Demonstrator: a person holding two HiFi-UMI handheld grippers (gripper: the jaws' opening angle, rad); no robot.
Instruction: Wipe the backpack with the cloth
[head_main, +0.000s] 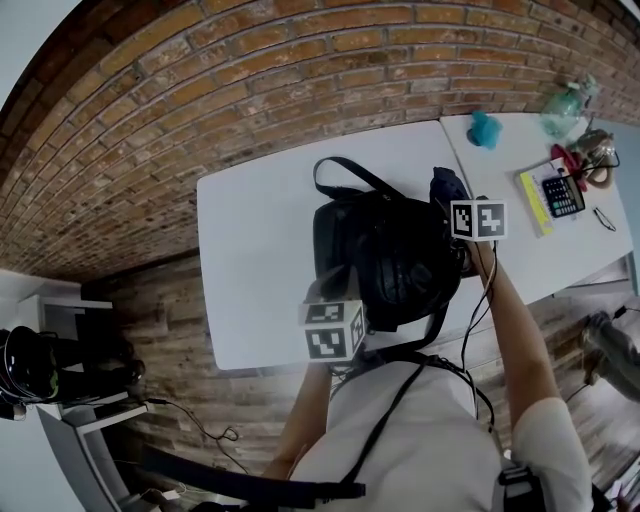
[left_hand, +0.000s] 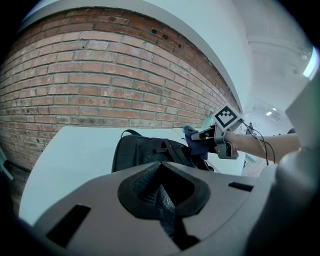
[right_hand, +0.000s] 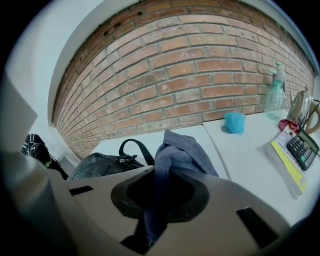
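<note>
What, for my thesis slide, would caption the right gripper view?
Right gripper, jaws shut on a blue-grey cloth, beside the black backpack on a white table.

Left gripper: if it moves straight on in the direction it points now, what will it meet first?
Most likely the backpack, which lies on the table right ahead of the left gripper. The right gripper, shut on the cloth, is beyond it and to the right. Depth is unclear.

Teal cup (head_main: 484, 130), spray bottle (head_main: 566, 108), calculator (head_main: 562, 196) on white table (head_main: 575, 250); brick wall (head_main: 250, 80) behind.
</note>
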